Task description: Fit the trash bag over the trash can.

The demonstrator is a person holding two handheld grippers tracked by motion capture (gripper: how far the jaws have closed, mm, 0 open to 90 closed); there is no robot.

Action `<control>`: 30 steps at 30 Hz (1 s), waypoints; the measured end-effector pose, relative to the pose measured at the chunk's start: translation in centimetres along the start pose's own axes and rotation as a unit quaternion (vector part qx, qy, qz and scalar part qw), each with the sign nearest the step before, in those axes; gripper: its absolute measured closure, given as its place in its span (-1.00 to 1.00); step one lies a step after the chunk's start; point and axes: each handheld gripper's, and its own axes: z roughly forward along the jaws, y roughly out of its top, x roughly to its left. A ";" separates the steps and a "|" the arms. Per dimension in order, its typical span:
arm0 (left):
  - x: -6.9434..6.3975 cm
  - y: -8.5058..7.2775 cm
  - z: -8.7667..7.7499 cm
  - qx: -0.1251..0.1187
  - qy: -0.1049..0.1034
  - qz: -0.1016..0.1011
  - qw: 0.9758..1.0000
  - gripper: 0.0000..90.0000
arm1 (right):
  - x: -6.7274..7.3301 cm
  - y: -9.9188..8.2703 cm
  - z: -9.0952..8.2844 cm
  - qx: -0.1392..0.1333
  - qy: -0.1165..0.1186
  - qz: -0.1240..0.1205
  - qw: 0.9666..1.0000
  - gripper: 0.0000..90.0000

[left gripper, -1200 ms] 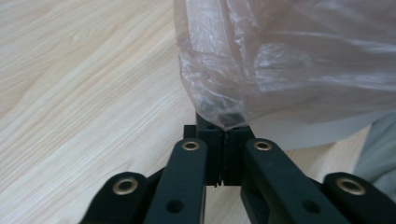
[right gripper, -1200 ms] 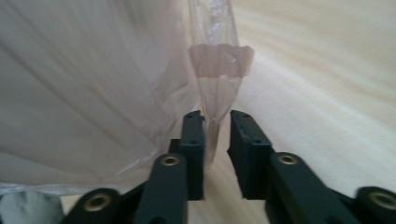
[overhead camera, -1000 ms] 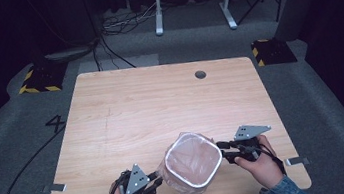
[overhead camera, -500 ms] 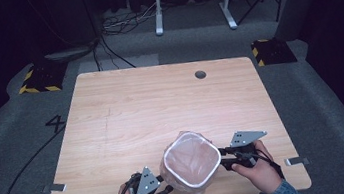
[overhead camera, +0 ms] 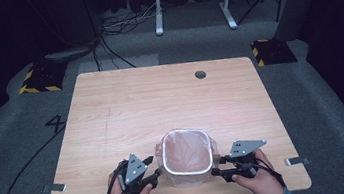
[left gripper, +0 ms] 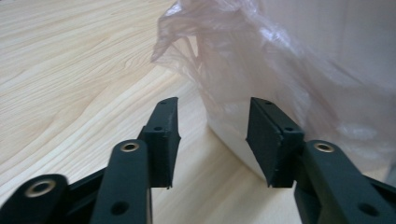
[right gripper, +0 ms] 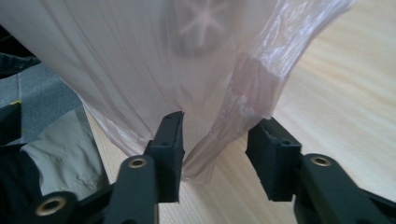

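A small white bin lined with a thin pinkish bag stands near the front edge of the worktop, between the two hands. In the high view the left claw sits just beside the bin's left wall and the right claw just beside its right wall, each topped by a grey plate; how the jaws stand cannot be told from there.

The left gripper view settles it for that side: the left claw is parted and has just been opening, with bare wood and the bin's lower corner ahead and nothing pressed between the pads. Loose bag film hangs over the wall above.

The right gripper view shows the right claw also parted, having just been opening. A hanging fold of bag drops into the gap and brushes the left-hand pad, but is not pinched. The bin's underside shows dimly through the film.
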 end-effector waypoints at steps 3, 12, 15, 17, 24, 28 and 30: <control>0.1 -0.4 -1.8 -0.006 -0.001 -0.002 1.000 0.13 | 0.0 0.4 -1.3 -0.015 -0.011 -0.007 1.000 0.15; -0.6 1.2 -3.9 -0.051 -0.019 -0.006 0.999 0.05 | -1.0 2.6 -2.8 -0.063 -0.034 -0.004 0.997 0.23; -0.8 1.6 -2.9 -0.046 -0.026 0.000 0.999 0.06 | -1.4 3.3 -2.0 -0.053 -0.025 -0.004 0.998 0.61; -1.0 1.7 -2.2 -0.038 -0.039 0.004 0.999 0.20 | -1.8 3.7 -1.3 -0.047 -0.029 -0.007 0.998 0.91; -1.1 1.5 -0.6 -0.016 -0.067 0.010 0.998 0.96 | -2.6 2.7 1.6 -0.005 -0.034 -0.012 0.999 1.00; -1.2 1.1 0.1 0.004 -0.065 0.020 0.998 1.00 | -2.8 1.9 2.3 0.013 -0.035 -0.010 0.999 1.00; -1.3 0.8 0.3 0.011 -0.067 0.021 0.997 1.00 | -2.9 1.7 2.0 0.013 -0.041 -0.010 0.999 1.00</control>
